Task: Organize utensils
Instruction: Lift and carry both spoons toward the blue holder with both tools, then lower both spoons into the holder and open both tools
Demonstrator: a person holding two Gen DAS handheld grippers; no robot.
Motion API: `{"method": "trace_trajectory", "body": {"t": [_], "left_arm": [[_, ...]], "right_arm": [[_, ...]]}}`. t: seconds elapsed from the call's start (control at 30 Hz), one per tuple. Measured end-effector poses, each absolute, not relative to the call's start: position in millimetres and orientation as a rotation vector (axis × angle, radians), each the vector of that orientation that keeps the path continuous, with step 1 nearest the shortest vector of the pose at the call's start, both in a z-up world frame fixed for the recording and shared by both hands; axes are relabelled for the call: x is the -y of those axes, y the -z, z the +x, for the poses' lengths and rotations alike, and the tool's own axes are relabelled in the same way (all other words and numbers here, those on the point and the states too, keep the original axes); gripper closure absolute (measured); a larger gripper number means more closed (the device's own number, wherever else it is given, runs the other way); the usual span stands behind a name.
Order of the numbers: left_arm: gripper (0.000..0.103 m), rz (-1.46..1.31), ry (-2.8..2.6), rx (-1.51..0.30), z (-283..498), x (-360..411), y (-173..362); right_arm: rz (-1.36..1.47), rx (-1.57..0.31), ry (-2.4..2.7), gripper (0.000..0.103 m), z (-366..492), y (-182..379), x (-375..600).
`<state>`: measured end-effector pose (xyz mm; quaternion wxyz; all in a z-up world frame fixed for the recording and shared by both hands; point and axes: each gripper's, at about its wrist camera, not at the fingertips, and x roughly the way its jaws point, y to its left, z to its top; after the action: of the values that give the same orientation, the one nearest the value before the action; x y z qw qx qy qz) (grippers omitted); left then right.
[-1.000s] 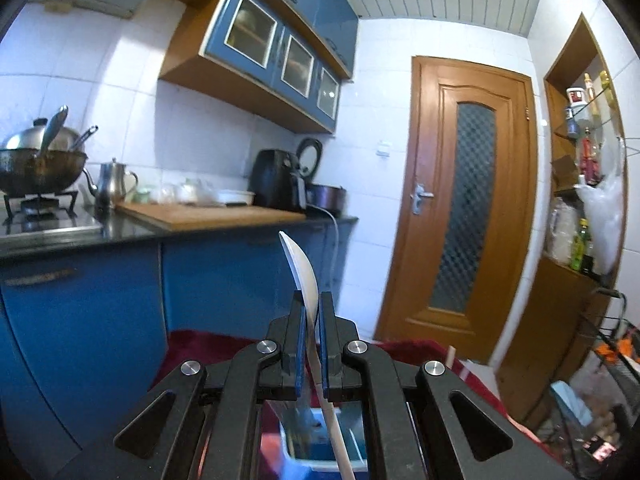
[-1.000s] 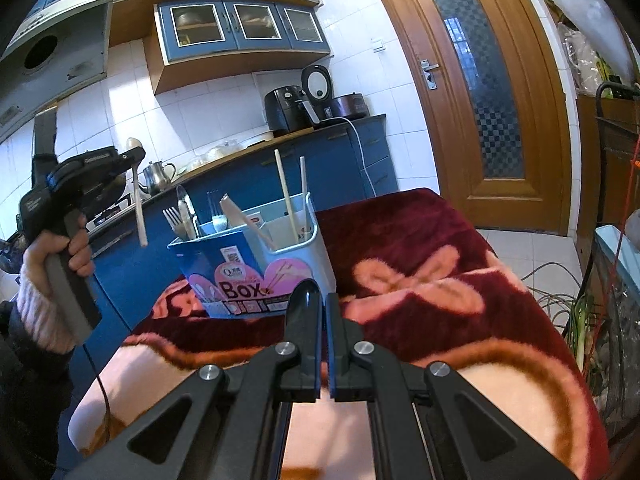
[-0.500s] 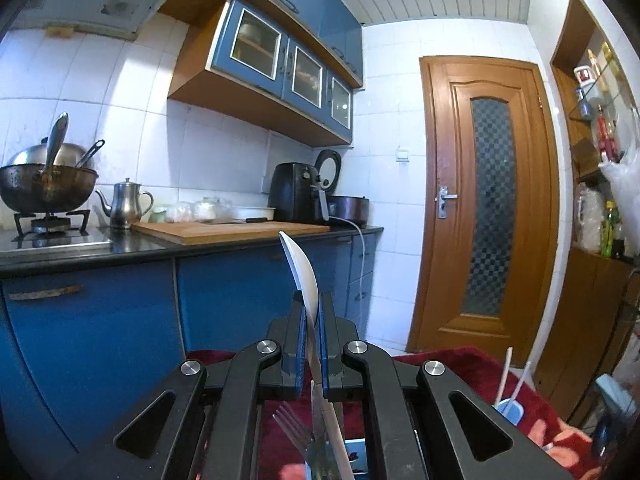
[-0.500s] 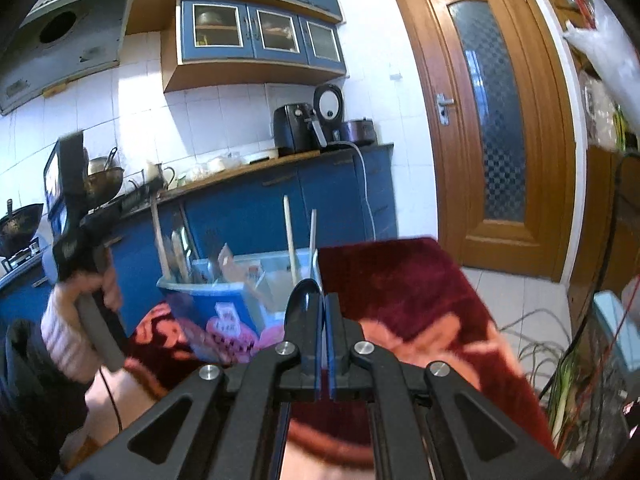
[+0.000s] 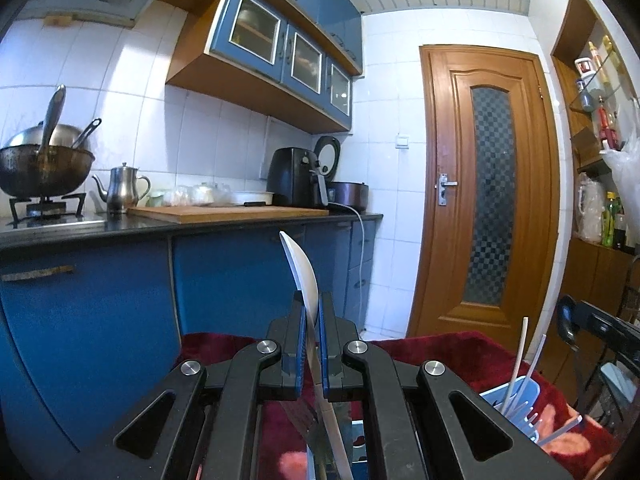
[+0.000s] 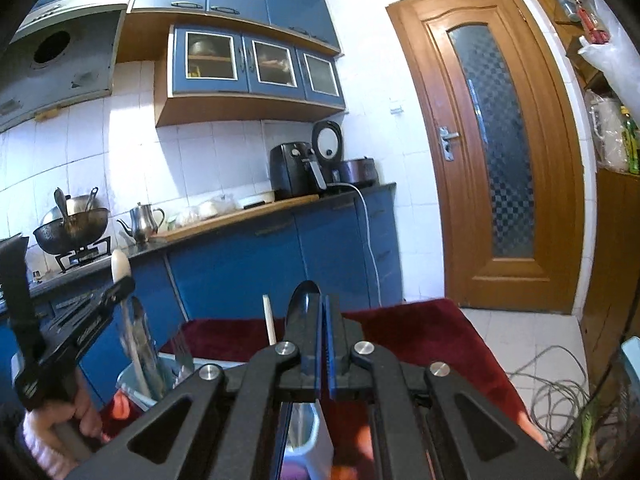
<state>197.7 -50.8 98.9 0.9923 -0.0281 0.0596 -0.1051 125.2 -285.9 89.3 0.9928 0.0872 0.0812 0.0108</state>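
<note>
Left tool point(image 5: 311, 322) — clamps white plastic spoon point(image 5: 302, 276); risk: snagging the metal fork point(image 6: 183, 354) at 9 o'clock. Right tool point(image 6: 322, 334) — clamps black spoon point(image 6: 304, 308).

Utensil box point(image 6: 136, 390) crowded w/ upright cutlery point(image 6: 182, 354); left gripper point(image 6: 120, 284) above it, probably blocking entry.

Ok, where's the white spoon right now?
Clamped upright in the left claw, the white spoon has its bowl above the pads; the right wrist view shows it left, over the utensil box.
</note>
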Motion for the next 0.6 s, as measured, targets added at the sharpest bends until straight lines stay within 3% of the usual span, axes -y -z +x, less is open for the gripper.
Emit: {"method": "trace_trajectory", "body": {"t": [0.5, 0.6], "left_arm": [[0.097, -0.050, 0.247, -0.117, 193.5, 53.3, -94.0], [0.090, -0.043, 0.252, -0.125, 191.4, 55.2, -94.2]], "right_arm": [[0.019, -0.112, -0.010, 0.100, 149.9, -66.4, 253.2], [0.022, -0.127, -0.011, 0.100, 150.0, -66.2, 255.1]]}}
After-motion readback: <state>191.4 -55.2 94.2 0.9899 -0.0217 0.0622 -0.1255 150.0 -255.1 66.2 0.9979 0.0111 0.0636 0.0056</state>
